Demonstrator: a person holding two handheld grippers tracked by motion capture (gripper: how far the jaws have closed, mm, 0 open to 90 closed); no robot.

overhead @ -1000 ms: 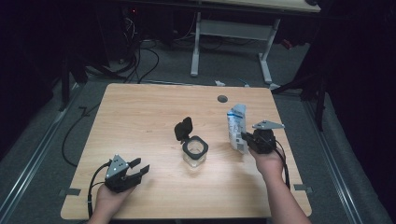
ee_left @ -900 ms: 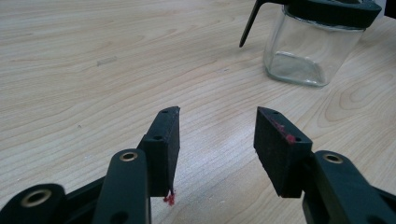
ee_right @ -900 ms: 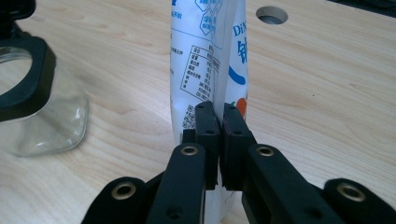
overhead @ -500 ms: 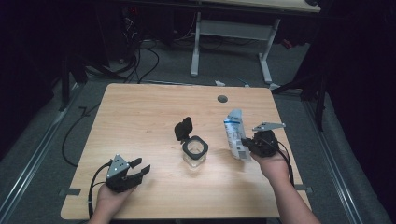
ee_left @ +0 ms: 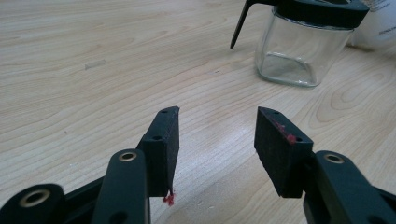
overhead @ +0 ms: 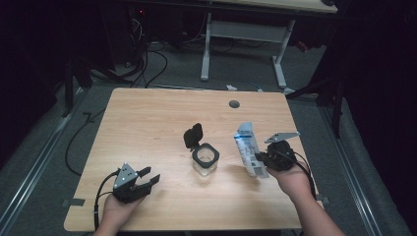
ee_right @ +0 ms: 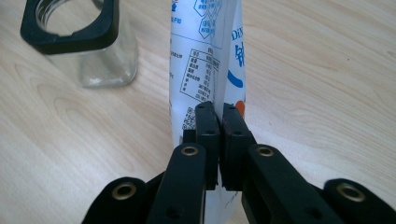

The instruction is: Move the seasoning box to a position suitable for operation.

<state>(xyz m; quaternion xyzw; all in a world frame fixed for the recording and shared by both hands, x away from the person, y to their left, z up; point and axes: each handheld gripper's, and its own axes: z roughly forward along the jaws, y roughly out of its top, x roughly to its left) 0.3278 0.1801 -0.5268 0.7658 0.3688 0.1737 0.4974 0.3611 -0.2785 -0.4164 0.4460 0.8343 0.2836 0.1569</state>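
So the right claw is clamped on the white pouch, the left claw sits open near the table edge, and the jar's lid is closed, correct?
Not quite: the glass jar is open, its black lid flipped up behind the rim, as the high view shows. The rest holds: the right claw is clamped on the white pouch, and the left claw sits open near the table edge.

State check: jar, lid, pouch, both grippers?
glass jar: upright on the table, mouth uncovered, looks empty
lid: flipped open, standing up behind the mouth
pouch: pinched near its lower end, tilted
right gripper: shut on the pouch
left gripper: open, nothing between the jaws
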